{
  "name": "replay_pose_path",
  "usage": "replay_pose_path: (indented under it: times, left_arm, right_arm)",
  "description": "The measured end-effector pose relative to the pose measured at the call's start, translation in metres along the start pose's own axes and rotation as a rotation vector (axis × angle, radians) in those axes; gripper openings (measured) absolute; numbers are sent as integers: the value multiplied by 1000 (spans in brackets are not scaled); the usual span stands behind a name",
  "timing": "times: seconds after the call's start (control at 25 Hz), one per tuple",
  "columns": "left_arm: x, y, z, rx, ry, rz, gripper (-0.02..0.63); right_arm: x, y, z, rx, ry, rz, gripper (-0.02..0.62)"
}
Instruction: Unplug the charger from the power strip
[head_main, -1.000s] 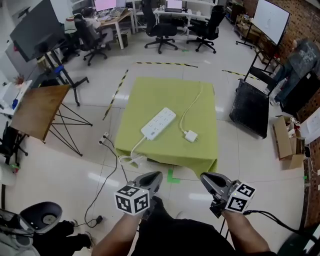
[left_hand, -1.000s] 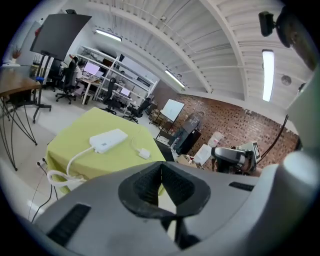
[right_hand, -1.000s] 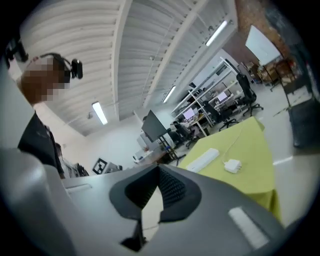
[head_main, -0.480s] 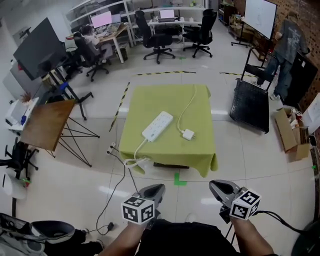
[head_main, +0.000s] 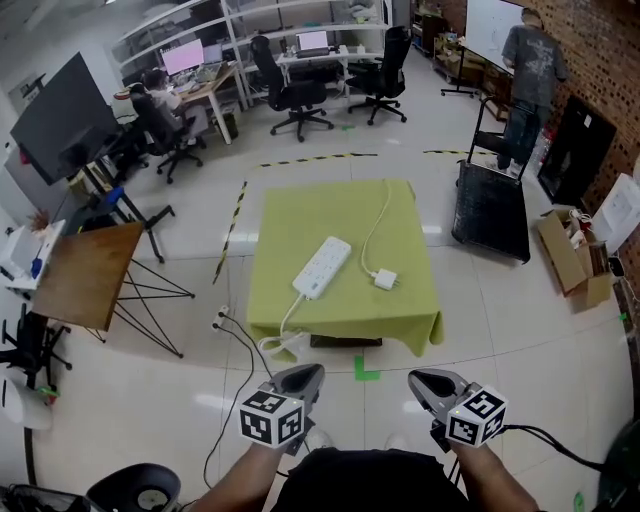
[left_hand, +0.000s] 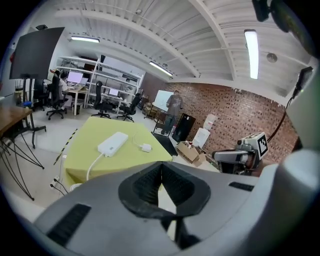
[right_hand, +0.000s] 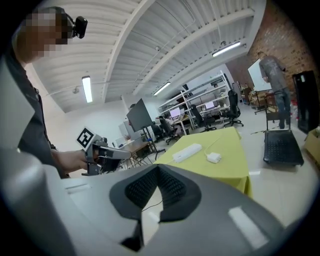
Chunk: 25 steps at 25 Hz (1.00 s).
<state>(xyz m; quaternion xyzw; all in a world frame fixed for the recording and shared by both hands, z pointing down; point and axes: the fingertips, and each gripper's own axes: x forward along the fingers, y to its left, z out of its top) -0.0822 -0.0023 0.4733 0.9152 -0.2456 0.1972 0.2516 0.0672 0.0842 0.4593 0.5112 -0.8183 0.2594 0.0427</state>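
Near the front edge of the yellow-green tabletop (head_main: 300, 215), the white square charger (head_main: 385, 280) lies beside the white power strip (head_main: 322, 267), not touching. The left gripper (head_main: 303, 377) and right gripper (head_main: 426, 383) hover well short, jaws pressed together, empty.

Head view steeply down, from afar — gripper views low, forward; all share green table (head_main: 300, 215).

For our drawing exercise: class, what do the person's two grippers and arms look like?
Left gripper and right gripper: rounded grey shells, black ribbed pads, each carrying a white cube with black square markers. A black cable trails from the right one. The forearms are sleeveless.
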Motion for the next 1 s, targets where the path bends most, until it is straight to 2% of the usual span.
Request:
replay_pose_path:
  times: [0.36,0.8,1.0]
  left_arm:
    - [-3,2,-13,-9,1,-78,8]
    - [-3,2,-14,-21,-9,-64,8]
    - [-8,9,-19,-29,-11,-40,8]
  right_arm:
    - [18,18,0,-30,20,-44,0]
    - [15,15,-4,-48,60,-45,0]
    - [15,14,-10,-55,89,-74,0]
